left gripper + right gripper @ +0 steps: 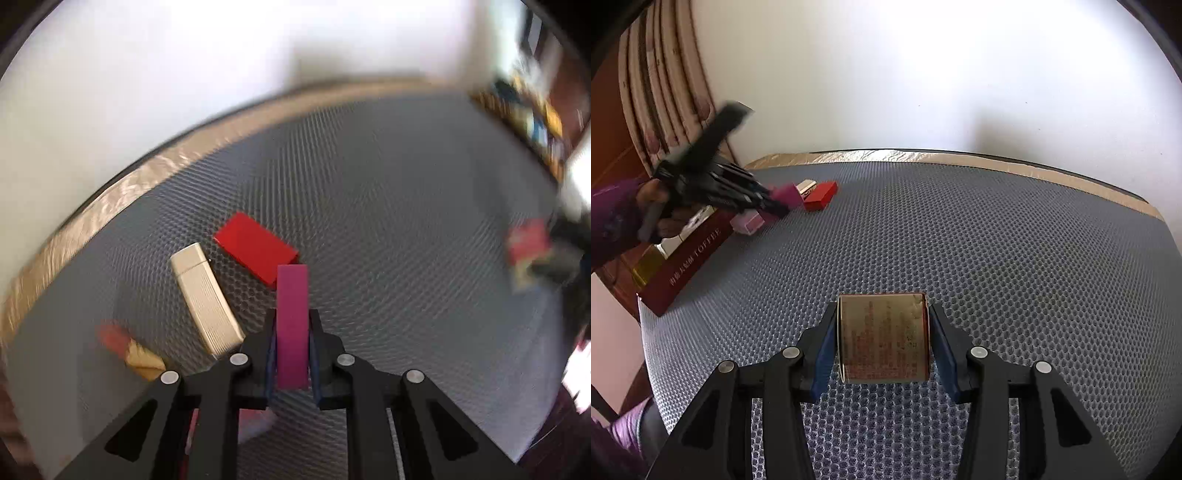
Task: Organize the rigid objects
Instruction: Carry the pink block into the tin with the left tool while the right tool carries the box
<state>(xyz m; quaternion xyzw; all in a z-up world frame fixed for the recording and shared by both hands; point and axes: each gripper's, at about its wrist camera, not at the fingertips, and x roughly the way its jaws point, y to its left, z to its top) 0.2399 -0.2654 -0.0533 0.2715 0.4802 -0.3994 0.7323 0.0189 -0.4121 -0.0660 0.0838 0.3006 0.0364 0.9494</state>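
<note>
Left wrist view: left gripper (292,332) clamps a magenta block (291,317), red block (255,251) at eleven o'clock; right gripper (882,339) grips a gold box (882,338).

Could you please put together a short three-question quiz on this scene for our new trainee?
1. True or false: the left gripper is shut on the magenta block.
2. What lies nearest the red block: A) cream box, B) toffee box, C) gold box?
3. What does the right gripper hold?

Key: 1 true; 2 A; 3 the gold box with red print.
</note>
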